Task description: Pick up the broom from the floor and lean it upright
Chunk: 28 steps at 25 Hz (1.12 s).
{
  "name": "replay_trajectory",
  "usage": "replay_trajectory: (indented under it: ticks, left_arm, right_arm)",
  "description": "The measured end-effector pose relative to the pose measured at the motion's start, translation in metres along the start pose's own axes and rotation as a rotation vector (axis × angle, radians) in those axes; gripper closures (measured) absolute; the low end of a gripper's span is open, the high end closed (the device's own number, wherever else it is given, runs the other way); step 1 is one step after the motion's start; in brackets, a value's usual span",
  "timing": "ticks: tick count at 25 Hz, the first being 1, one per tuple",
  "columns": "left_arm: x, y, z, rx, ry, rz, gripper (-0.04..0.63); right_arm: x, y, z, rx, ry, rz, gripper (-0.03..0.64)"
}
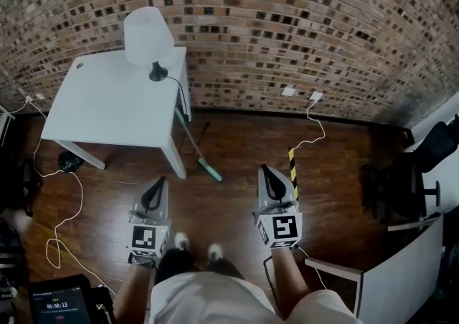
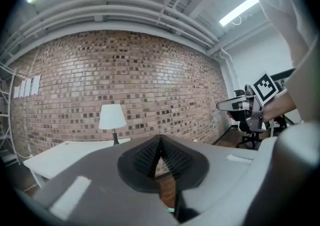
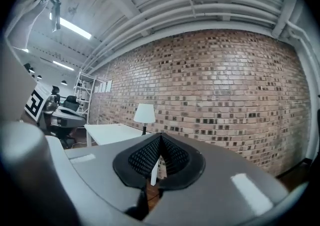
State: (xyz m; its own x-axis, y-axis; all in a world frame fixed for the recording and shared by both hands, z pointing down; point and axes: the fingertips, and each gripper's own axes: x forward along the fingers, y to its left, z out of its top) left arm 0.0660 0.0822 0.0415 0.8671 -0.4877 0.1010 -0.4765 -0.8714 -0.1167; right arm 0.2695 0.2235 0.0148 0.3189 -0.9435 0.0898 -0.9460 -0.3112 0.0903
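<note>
Brick wall [image 1: 287, 21] straight ahead of the left fingers [image 2: 145, 157] and the right fingers [image 3: 145, 157], filling the far side. Dark wood floor [image 1: 237, 201] spread below both.

White tabletop [image 1: 107, 107] ahead and to the left of the left fingers, set close to the wall. Black chair [image 1: 401, 179] far off to the right of the right fingers, with a white panel [image 1: 401, 272] nearer than it. White lamp [image 1: 147, 36] standing at the tabletop's far right corner, ahead of the left fingers.

Left gripper [image 1: 159, 180] and right gripper [image 1: 265, 169] held side by side, well apart, both pointing level at the wall. Left fingers pressed together at the tips, holding nothing. Right fingers likewise closed tip to tip, holding nothing.

Broom [image 1: 209, 169] ahead of the fingers and between the two pairs, nearer the left pair. Propped up, thin handle slanting up to the tabletop's right edge, teal head down on the floor beside the table leg. Touched by neither gripper.

Yellow-and-black striped strip [image 1: 292, 165] just to the right of the right fingers. White cable [image 1: 323, 127] trailing down from the wall ahead of it. Phone [image 1: 61, 305] with a lit screen behind and left of the left fingers. Two shoes [image 1: 214, 249] on the floor behind the fingers.
</note>
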Motion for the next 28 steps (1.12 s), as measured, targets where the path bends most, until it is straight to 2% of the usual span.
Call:
replay_trajectory:
  ticks: [5, 12, 21, 28]
  left_arm:
    - [-0.029, 0.010, 0.039, 0.020, -0.047, 0.015, 0.595]
    - [-0.045, 0.033, 0.071, 0.061, -0.098, 0.009, 0.595]
    - [-0.060, 0.051, 0.086, 0.077, -0.138, 0.020, 0.594]
    - [-0.085, 0.060, 0.083, 0.062, -0.135, 0.013, 0.594]
  right_arm:
    - [-0.047, 0.001, 0.034, 0.027, -0.016, -0.038, 0.604]
    - [-0.051, 0.019, 0.072, 0.035, -0.098, -0.093, 0.604]
    - [-0.039, 0.063, 0.097, 0.040, -0.140, -0.020, 0.604]
    - [-0.042, 0.095, 0.107, 0.050, -0.149, 0.054, 0.604]
